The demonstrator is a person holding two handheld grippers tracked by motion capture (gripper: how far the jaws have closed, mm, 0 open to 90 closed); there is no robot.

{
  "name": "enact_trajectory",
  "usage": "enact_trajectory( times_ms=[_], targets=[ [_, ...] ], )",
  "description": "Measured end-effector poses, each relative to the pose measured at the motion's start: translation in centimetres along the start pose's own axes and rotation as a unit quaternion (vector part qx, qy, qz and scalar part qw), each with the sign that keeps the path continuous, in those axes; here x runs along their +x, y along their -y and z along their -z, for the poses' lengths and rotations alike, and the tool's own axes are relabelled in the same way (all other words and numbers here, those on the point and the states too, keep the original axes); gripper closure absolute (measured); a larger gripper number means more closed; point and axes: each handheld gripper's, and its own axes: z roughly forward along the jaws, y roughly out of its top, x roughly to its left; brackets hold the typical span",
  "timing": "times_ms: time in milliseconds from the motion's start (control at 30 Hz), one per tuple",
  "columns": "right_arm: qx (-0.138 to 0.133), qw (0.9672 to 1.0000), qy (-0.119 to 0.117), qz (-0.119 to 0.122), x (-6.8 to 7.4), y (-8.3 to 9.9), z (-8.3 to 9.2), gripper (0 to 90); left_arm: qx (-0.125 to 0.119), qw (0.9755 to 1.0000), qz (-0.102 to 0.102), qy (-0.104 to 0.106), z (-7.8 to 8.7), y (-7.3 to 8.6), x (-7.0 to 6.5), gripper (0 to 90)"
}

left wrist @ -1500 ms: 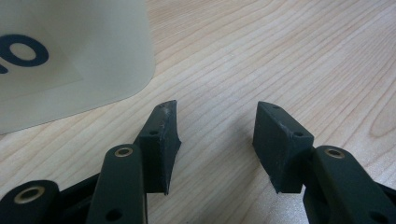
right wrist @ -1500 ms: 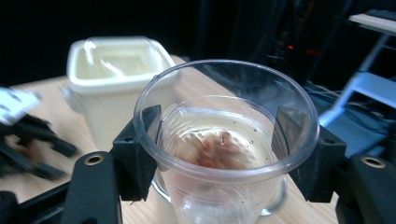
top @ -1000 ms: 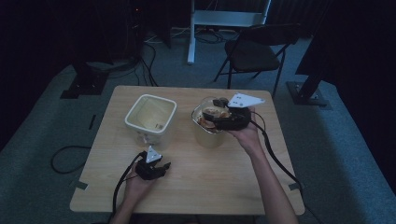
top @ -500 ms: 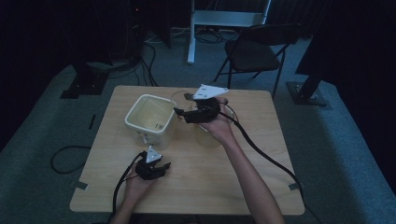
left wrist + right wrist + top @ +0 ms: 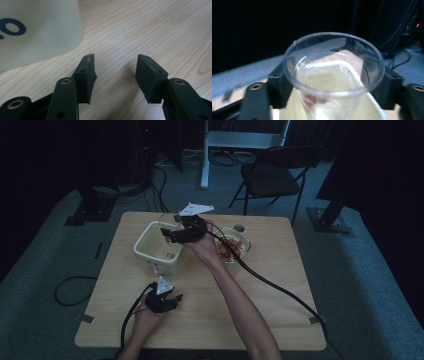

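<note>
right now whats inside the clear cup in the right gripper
The clear cup looks nearly empty: a small reddish bit sits low inside, blurred. Through its wall shows the cream tub beneath it. The right gripper fingers hide the cup's lower sides.

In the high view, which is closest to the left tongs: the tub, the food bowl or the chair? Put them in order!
From the left tongs:
1. Tub, just beyond them on the table.
2. Food bowl, farther off to the right.
3. Chair, on the floor past the table's far edge.
</note>
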Motion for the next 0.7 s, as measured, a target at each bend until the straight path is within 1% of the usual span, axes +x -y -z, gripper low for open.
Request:
enact_trajectory(
  times_ms=[33,67,100,133,167,200,267,300,333,367,400,433,533,567,633,667,700],
  targets=[
    [-0.001,0.9997,-0.012,-0.019,-0.2,0.0,-0.4,20.8,0.000,1.0000,0.000,0.000,0.0,0.0,0.0,51.0],
    [-0.003,0.9991,-0.025,-0.035,-0.4,0.0,-0.7,20.9,0.000,1.0000,0.000,0.000,0.0,0.0,0.0,50.9],
    [-0.006,0.9987,-0.031,-0.039,-0.5,0.0,-0.8,20.2,0.000,1.0000,0.000,0.000,0.0,0.0,0.0,51.0],
    [-0.007,0.9987,-0.030,-0.039,-0.5,0.0,-0.7,17.0,0.000,1.0000,0.000,0.000,0.0,0.0,0.0,50.9],
    [-0.007,0.9987,-0.030,-0.039,-0.5,0.0,-0.7,17.0,0.000,1.0000,0.000,0.000,0.0,0.0,0.0,50.9],
    [0.000,0.9992,-0.026,-0.030,-0.4,0.0,-0.3,16.6,0.000,1.0000,0.001,0.000,0.0,0.0,0.0,50.9],
    [0.001,0.9996,-0.022,-0.019,-0.3,0.1,0.4,16.6,0.000,1.0000,0.000,0.000,0.0,0.0,0.0,50.9],
    [0.001,0.9996,-0.022,-0.019,-0.3,0.1,0.4,16.6,0.000,1.0000,0.000,0.000,0.0,0.0,0.0,50.9],
    [0.004,0.9998,-0.015,-0.012,0.0,0.2,1.3,16.7,0.000,1.0000,0.000,0.000,0.0,0.0,0.0,50.9],
    [0.004,0.9998,-0.015,-0.012,0.0,0.2,1.3,16.7,0.000,1.0000,0.000,0.000,0.0,0.0,0.0,50.9],
    [0.007,0.9999,-0.010,-0.008,0.1,0.2,1.6,17.1,0.000,1.0000,0.000,0.000,0.0,0.0,0.0,50.9],
    [0.009,0.9999,-0.005,0.012,0.8,0.4,2.3,19.1,0.000,1.0000,0.000,0.000,0.0,0.0,0.0,50.9],
    [0.004,0.9998,-0.006,0.017,1.3,0.9,3.0,20.6,0.000,1.0000,0.001,0.000,0.0,0.0,0.0,50.9],
    [0.010,0.9997,-0.002,0.022,1.4,1.1,3.2,22.0,0.000,1.0000,0.001,0.000,0.0,0.0,0.0,50.9],
    [0.031,0.9985,0.015,0.043,2.1,1.6,3.4,25.0,-0.001,1.0000,0.000,0.000,0.0,0.0,0.0,50.9],
    [0.032,0.9981,0.016,0.050,2.5,1.9,3.6,27.3,0.000,1.0000,0.000,0.000,0.0,0.0,0.0,50.9],
    [0.032,0.9981,0.016,0.050,2.5,1.9,3.6,27.3,0.000,1.0000,0.000,0.000,0.0,0.0,0.0,50.8]
  ],
)
